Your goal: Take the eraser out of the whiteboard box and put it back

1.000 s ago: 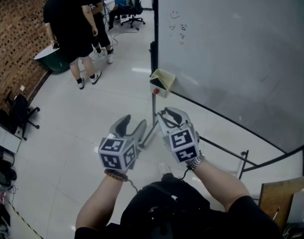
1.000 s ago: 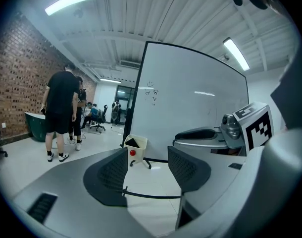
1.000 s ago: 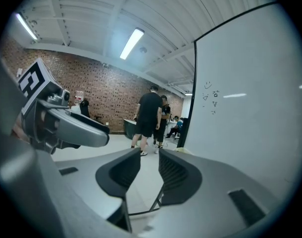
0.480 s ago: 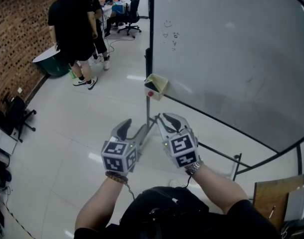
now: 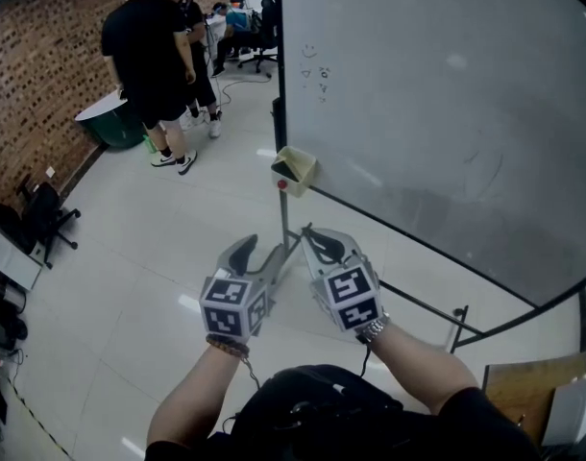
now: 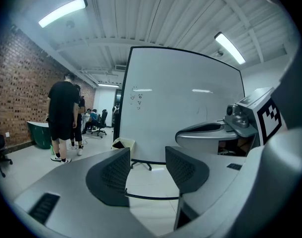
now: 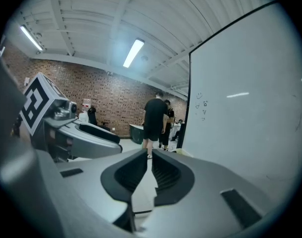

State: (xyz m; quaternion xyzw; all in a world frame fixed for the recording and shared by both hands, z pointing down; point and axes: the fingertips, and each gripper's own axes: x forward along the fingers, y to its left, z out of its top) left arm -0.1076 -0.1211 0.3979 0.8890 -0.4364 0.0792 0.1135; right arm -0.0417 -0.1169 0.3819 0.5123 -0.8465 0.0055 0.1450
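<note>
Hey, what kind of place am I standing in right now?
Most likely an open office or lab workspace: a large freestanding whiteboard, a brick wall along one side, and an office chair at the far end, near two standing people.

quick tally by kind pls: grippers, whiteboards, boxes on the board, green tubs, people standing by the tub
grippers: 2 (left gripper, right gripper)
whiteboard: 1
box on the board's corner: 1
green tub: 1
people standing by the tub: 2 ()
total: 7
</note>
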